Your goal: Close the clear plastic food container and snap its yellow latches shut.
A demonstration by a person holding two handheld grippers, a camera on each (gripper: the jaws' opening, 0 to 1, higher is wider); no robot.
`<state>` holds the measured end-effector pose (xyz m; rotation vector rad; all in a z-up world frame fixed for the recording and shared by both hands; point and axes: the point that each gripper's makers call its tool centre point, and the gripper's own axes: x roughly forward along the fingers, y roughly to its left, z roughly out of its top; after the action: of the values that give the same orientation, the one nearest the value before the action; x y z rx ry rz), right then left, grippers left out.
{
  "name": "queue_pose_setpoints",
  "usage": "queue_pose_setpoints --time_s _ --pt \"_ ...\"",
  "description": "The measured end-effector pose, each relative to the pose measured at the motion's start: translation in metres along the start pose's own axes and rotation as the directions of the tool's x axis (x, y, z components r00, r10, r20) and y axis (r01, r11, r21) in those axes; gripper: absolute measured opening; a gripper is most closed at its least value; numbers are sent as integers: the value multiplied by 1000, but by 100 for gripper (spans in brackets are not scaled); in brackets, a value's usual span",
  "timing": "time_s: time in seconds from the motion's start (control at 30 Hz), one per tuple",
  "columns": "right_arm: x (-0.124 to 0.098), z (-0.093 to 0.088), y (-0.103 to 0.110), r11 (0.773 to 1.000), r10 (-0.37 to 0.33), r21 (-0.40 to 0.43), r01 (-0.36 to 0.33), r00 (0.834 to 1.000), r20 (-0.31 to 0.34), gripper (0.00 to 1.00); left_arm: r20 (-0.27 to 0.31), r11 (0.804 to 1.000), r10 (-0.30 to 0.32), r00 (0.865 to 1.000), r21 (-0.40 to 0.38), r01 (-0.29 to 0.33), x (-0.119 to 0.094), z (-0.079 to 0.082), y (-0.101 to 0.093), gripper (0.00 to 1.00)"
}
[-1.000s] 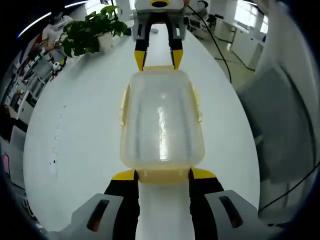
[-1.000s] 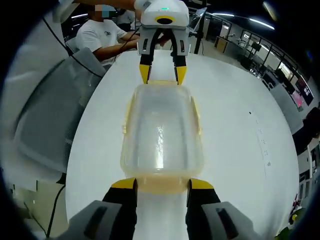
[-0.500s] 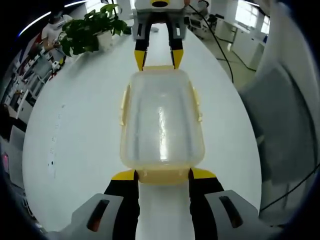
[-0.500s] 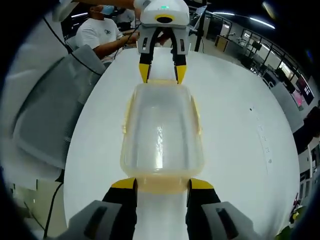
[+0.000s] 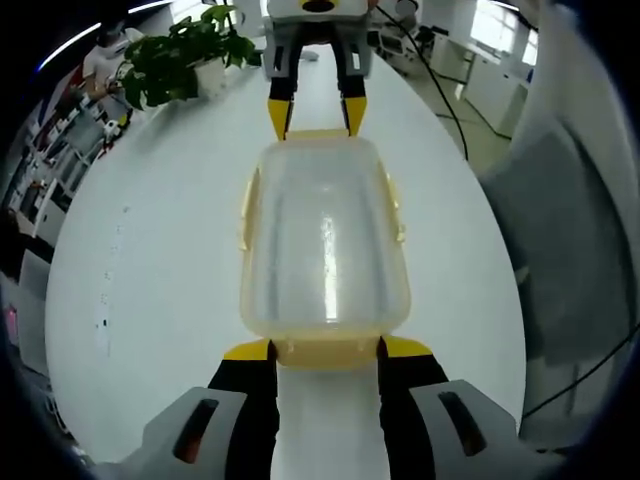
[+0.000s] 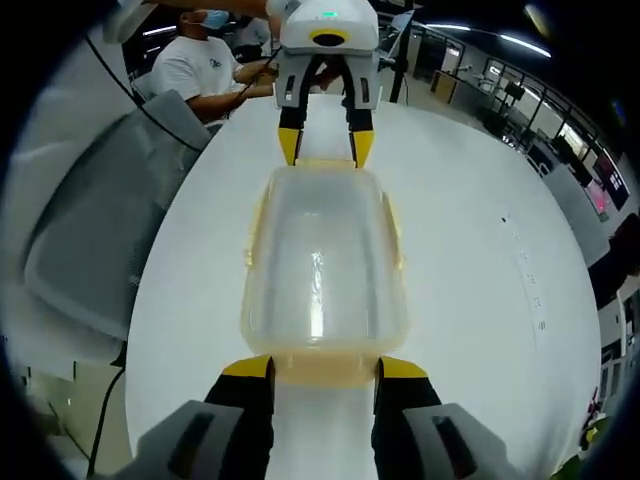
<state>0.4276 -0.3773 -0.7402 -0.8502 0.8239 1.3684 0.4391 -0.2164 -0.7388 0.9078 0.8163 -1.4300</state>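
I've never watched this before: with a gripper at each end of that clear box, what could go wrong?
Judging from the views:
1. The container sits on a smooth white table; an uneven push from the left gripper or right gripper might slide it.
2. Each gripper's jaws straddle an end latch; an off-centre press may leave it unsnapped.

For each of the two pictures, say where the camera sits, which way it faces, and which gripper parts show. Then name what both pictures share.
Left gripper view: rides the left gripper, facing along the white table over the clear plastic food container with yellow latches toward a potted plant; the right gripper faces it.
Right gripper view: rides the right gripper, facing the opposite way toward a seated person; the left gripper faces it.
Shared: container, table, both grippers.
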Motion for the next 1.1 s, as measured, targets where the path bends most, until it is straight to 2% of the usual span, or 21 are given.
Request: queue_pose_setpoints --time_s 0.57,0.83,0.87,0.97,1.07,1.1 --pt "3 -2 1 1000 2 12 -2 1000 -5 37 -5 1000 5 1000 -3 -5 2 0 -1 37" --pt "3 -2 3 1000 -8 18 9 1000 -20 38 -31 1000 23 999 6 -22 3 -3 -2 37" --pt "3 -4 2 999 -16 41 17 999 -30 40 -40 999 31 999 6 -31 3 -4 -1 37" --pt "3 -9 -2 997 -45 52 48 998 -53 55 -44 999 39 998 8 -39 1 -5 0 38" --pt "0 -10 2 998 -35 45 37 998 -55 48 -53 999 47 997 -20 -48 -2 -8 0 40" --pt "-1 -10 2 998 -37 47 39 998 -54 49 -51 997 62 997 -36 -64 -4 -9 3 44"
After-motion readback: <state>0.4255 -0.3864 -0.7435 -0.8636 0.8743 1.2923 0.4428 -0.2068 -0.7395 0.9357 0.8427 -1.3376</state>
